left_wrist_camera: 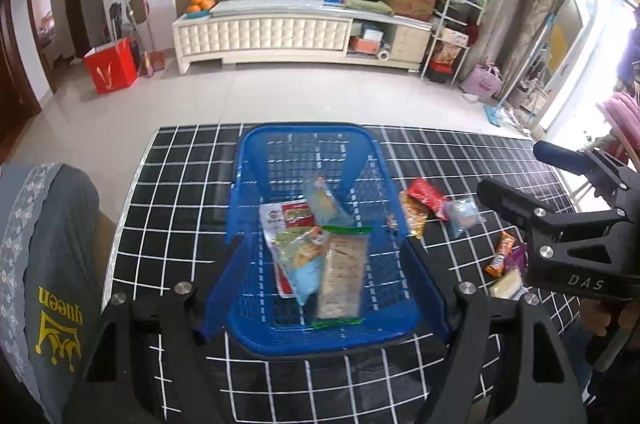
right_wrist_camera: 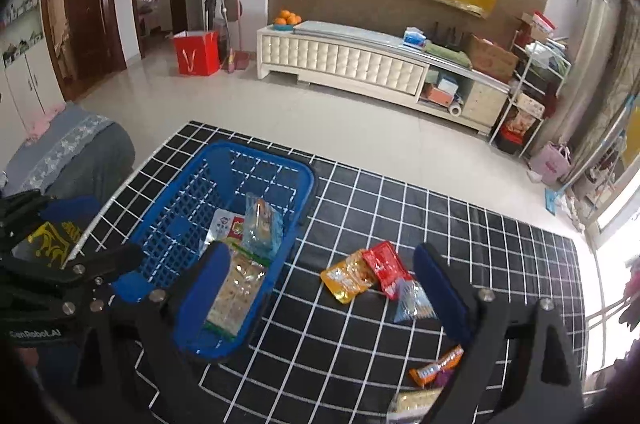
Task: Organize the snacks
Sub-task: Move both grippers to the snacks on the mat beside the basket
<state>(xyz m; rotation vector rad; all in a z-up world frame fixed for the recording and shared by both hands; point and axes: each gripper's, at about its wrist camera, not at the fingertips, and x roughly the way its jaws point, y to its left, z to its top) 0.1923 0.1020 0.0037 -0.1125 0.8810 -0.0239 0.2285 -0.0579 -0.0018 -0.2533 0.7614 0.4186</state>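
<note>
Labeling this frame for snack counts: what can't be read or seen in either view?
- Basket packets: print motion-blurred, left wrist view.
- Lowest packets in the basket: covered by the ones on top.
- Pale packet: cut off by the right gripper's finger and the picture edge, right wrist view.
- Purple wrapper: mostly behind the right gripper, left wrist view.

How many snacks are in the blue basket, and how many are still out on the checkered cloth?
In the blue basket: 4 that I can make out, overlapping
On the checkered cloth: 6, namely yellow packet, red packet, clear blue packet, orange bar, purple one, pale packet
Total: 10
</note>
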